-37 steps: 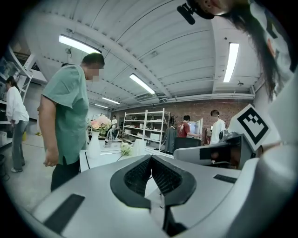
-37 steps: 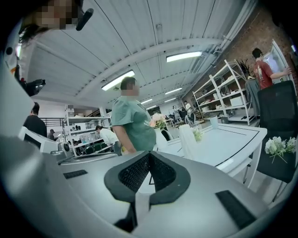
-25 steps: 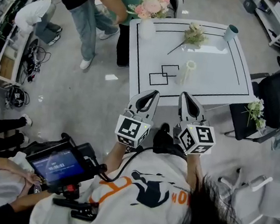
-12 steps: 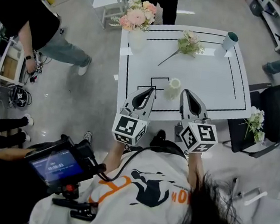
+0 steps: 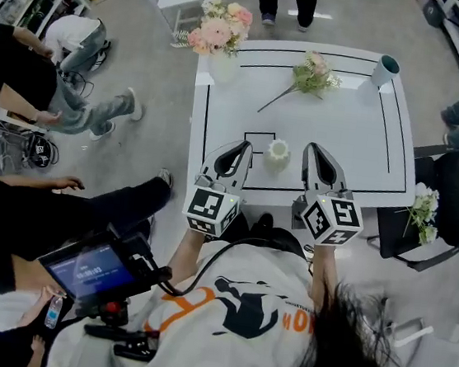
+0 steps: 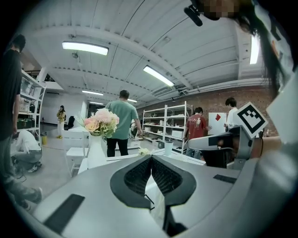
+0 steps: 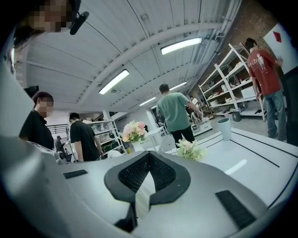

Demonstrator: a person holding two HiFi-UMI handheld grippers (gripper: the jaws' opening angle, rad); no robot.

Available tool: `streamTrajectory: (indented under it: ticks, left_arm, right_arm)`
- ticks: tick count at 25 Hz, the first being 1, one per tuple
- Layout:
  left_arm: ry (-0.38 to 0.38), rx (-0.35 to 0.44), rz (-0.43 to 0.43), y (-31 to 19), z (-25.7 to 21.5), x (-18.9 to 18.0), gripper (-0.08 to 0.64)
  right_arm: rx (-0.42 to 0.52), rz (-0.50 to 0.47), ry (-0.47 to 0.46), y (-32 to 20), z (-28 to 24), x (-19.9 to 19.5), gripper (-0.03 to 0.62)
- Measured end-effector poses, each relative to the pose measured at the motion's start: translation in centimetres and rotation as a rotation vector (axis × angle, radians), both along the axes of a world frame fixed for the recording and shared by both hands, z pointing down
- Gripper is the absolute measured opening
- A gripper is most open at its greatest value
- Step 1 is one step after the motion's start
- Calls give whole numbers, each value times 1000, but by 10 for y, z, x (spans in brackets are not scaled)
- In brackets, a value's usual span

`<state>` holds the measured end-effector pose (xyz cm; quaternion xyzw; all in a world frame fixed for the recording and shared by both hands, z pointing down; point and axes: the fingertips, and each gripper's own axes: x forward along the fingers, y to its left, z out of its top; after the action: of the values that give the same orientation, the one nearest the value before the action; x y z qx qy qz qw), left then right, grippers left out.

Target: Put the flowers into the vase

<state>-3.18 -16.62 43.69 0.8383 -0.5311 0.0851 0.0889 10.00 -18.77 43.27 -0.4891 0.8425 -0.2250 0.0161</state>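
Note:
A loose sprig of pale flowers (image 5: pixel 312 74) (image 7: pixel 191 149) lies on the white table (image 5: pixel 348 131) toward its far side. A small white vase (image 5: pixel 277 154) stands near the table's front edge, empty. My left gripper (image 5: pixel 240 151) (image 6: pixel 150 160) is shut with nothing in it, just left of the vase. My right gripper (image 5: pixel 314 154) (image 7: pixel 148 158) is shut and empty too, just right of the vase. Both sit over the front edge, well short of the sprig.
A white vase with a pink bouquet (image 5: pixel 217 36) (image 6: pixel 100 123) stands at the table's far left corner, a teal cup (image 5: pixel 385 70) (image 7: pixel 224 128) at the far right corner. Black lines mark the tabletop. A black chair with flowers (image 5: pixel 422 212) is at the right; people stand around.
Both grippers have moved forward to the table's front edge and now flank the small vase. The people near the table's far side have shifted away.

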Motion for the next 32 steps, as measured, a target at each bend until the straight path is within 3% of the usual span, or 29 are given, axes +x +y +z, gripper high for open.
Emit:
streamTrajectory:
  ticks: [19,24,32]
  left_arm:
    - [-20,-35,62,-72,18,-21,9]
    - [-7,-57,109,-84,27,-16,9]
    - [17,-72,161,-107,40,-7,9]
  right_arm:
    - [-159,-5,50,-95,77,-13,13]
    - [-237,-22,50,-125,110,-23,78]
    - [-363,-77,20,-170,158,-39,100]
